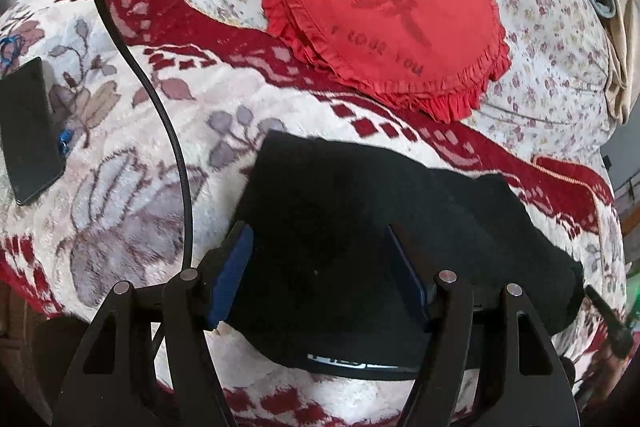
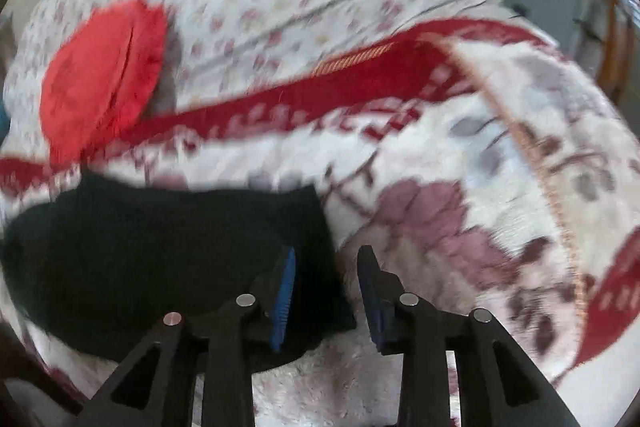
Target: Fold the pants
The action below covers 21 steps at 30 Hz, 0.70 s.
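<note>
The floral blanket (image 1: 132,163) covered the bed, a red cushion (image 1: 384,15) behind; my black pants (image 1: 360,227) lay on it folded into a compact block; I judged the folding nearly done; my left gripper (image 1: 320,267) hovered wide above them, my right gripper (image 2: 326,291) stood parted and empty at their edge; next, I'd press flat.

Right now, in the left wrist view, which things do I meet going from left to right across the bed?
Black phone → black cable → folded black pants between the open left tongs. The red heart cushion overlaps the pants in this order, so I leave it out.
</note>
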Each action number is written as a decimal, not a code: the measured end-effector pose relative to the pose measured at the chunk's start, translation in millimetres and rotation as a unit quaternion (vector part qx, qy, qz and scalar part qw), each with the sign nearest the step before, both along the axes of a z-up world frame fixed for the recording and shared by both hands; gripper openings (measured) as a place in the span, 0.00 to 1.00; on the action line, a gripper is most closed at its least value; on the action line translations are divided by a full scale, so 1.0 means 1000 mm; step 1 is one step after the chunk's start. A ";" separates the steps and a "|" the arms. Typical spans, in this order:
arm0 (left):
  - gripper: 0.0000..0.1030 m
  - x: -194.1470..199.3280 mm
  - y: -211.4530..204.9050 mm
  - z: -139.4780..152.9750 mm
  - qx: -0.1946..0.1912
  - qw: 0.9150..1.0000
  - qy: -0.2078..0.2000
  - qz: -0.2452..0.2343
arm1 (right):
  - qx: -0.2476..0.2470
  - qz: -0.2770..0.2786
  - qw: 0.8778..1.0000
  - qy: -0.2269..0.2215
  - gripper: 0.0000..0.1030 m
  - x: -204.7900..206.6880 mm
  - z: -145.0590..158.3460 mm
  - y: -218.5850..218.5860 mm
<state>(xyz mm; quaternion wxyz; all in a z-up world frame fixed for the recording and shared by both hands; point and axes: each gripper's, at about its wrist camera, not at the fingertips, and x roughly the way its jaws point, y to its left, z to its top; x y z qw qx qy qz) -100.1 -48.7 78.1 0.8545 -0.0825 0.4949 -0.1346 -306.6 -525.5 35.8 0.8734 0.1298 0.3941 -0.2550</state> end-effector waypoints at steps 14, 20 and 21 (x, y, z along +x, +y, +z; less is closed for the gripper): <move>0.66 0.015 -0.039 -0.021 0.065 0.997 -0.029 -0.020 | 0.128 0.296 0.944 -0.060 0.32 0.172 -0.009 0.166; 0.74 0.032 -0.039 -0.034 0.081 0.996 -0.035 -0.015 | 0.082 0.282 0.956 -0.004 0.32 0.235 -0.052 0.174; 0.75 0.036 -0.039 -0.037 0.085 0.996 -0.031 -0.013 | 0.078 0.270 0.960 -0.002 0.32 0.241 -0.056 0.170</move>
